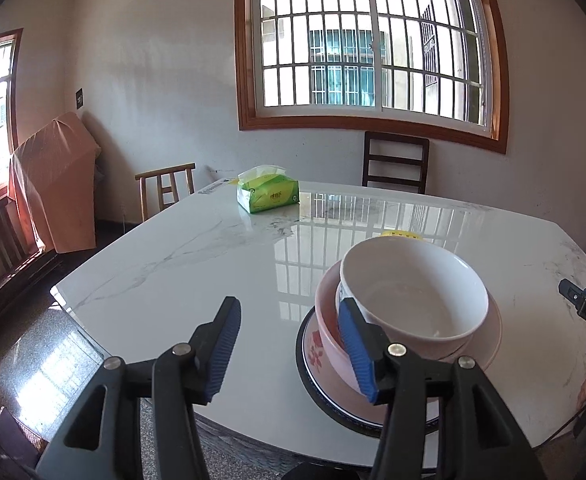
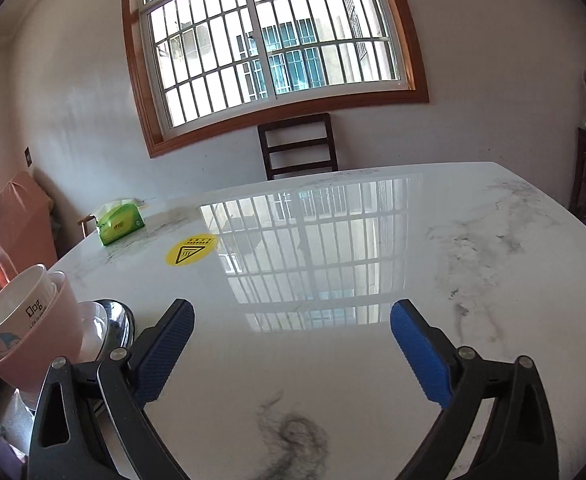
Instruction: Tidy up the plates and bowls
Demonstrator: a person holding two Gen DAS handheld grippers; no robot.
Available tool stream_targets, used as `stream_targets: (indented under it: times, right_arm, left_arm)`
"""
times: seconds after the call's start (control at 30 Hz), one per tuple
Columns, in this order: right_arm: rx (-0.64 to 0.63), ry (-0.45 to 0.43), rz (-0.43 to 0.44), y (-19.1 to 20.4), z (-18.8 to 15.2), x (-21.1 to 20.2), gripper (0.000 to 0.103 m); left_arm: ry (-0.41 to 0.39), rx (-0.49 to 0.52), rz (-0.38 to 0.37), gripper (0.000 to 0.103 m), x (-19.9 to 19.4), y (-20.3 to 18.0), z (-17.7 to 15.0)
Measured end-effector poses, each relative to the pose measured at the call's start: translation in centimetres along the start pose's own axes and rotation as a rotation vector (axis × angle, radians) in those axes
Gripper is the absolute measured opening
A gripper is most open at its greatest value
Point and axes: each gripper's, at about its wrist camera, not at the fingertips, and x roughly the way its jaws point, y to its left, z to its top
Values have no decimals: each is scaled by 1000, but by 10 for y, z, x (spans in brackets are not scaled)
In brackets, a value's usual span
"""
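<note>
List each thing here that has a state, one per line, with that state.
white bowl: upright, nested in pink bowl
pink bowl: upright, on plate
plate: flat on table, under bowls
tissue pack: open, tissue sticking out
left gripper: open, empty
right gripper: wide open, empty

a bowl (image 1: 413,292) sits nested in another bowl (image 1: 329,344) on a plate (image 1: 313,384) at the table's (image 1: 173,264) near edge, tissue pack (image 1: 268,194) far behind
</note>
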Motion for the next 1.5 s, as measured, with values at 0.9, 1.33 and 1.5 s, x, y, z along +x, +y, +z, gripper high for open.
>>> stream_targets:
  times: [0.9,1.33,1.5]
  right_arm:
    - [10,-33,-20,-24,0,-12,101]
    - [-52,-54,-3,-14,-11,-20,102]
    - [-29,-63,1,-18,-10,-21,102]
  left_arm:
    - [-207,29,-165,83,-80,-32,13]
    - [-192,11,-188,88,-87,-34,27]
    - [-181,17,-133,92,-82,-34,24]
